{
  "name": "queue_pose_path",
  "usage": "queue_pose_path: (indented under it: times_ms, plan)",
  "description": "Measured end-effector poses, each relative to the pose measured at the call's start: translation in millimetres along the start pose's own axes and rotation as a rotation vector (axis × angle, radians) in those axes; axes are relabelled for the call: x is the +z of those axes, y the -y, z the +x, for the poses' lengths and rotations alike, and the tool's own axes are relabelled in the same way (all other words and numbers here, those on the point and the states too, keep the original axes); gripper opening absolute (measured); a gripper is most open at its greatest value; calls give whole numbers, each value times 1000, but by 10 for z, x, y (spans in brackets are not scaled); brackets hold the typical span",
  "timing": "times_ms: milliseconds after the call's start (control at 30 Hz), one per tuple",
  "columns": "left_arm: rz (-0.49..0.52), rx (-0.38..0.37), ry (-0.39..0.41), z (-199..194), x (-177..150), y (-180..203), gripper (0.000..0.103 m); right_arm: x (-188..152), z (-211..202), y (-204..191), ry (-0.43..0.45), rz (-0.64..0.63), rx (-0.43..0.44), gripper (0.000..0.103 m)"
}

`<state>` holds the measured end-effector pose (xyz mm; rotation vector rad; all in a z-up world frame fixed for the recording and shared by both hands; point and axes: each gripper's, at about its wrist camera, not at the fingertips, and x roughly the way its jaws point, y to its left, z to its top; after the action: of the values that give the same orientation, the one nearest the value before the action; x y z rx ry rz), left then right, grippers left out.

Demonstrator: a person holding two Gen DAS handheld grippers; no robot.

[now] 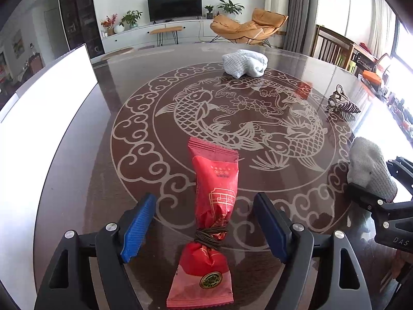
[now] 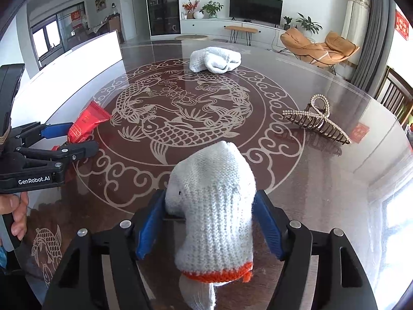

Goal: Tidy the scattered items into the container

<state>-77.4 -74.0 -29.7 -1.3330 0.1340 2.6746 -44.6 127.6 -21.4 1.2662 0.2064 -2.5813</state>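
A red snack packet (image 1: 214,201), tied round the middle with brown cord, lies on the round dark table between the blue pads of my open left gripper (image 1: 205,223); the pads stand apart from it on both sides. It also shows in the right wrist view (image 2: 86,125). My right gripper (image 2: 210,222) has its pads on both sides of a white knitted glove with an orange cuff (image 2: 214,206), touching it. That glove also shows at the right of the left wrist view (image 1: 369,168). The white container (image 1: 44,118) stands at the table's left.
A folded white cloth (image 2: 215,59) lies at the far side of the table. A pearl hair claw clip (image 2: 318,120) lies at the right. The table's glass top (image 2: 335,180) has a fish pattern. Chairs stand beyond the right edge.
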Motion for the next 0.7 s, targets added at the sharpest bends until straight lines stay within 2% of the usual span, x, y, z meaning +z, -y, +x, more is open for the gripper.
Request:
queue_pose_path:
  times_ms: [33,67,100,167,467,700]
  plan:
    - [-7,0,0,-2,1,-2,76,5,-2,4,2,4,-3,61]
    - [-10,2,4,-12,-2,4,69,4,-16,10,12,11,-8,43]
    - [-8,-1,13,-34,-7,20,49,-4,-29,20,19,18,-14,38]
    - [9,3,19,-60,-9,90,21,-13,-45,44,24,32,-16,34]
    - [-38,-35,4,-169,-71,192,18,-89,-137,280,43,169,9,34]
    - [-61,-42,39,-327,-160,196,18,-78,-163,246,53,158,-17,34]
